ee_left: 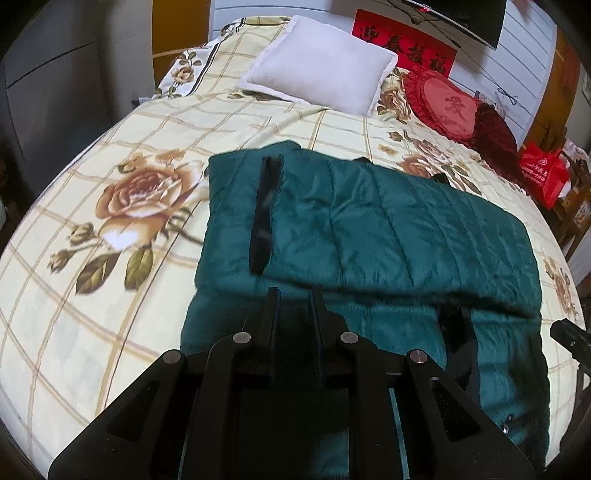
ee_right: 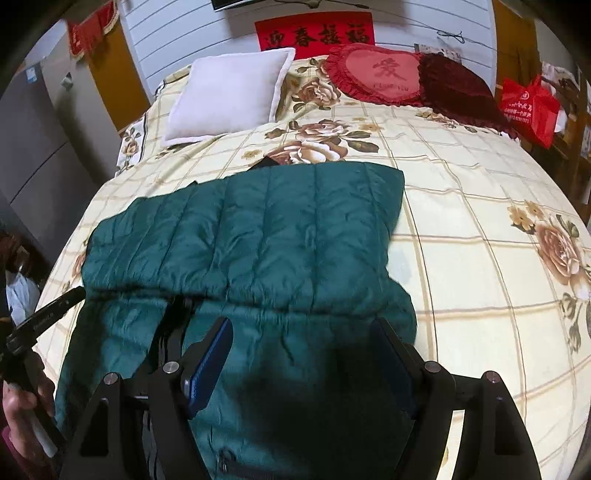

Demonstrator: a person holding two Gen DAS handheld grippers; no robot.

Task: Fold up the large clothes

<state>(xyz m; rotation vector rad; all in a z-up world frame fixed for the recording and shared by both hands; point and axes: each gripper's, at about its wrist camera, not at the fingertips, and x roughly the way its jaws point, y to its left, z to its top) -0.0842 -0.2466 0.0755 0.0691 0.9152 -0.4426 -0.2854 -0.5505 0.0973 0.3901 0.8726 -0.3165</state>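
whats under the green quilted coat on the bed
Around the green quilted coat only the floral bedspread shows. Its folded-over half covers its near half; anything beneath is hidden.

A bed (ee_right: 461, 206) fills the room, under a cream checked cover printed with brown roses. At its head lie a white pillow (ee_right: 229, 92), a red heart cushion (ee_right: 376, 74) and a dark red cushion (ee_right: 458, 92). A red banner (ee_right: 314, 35) hangs on the white slatted wall (ee_right: 177, 33). A red bag (ee_right: 528, 107) sits beside the bed.
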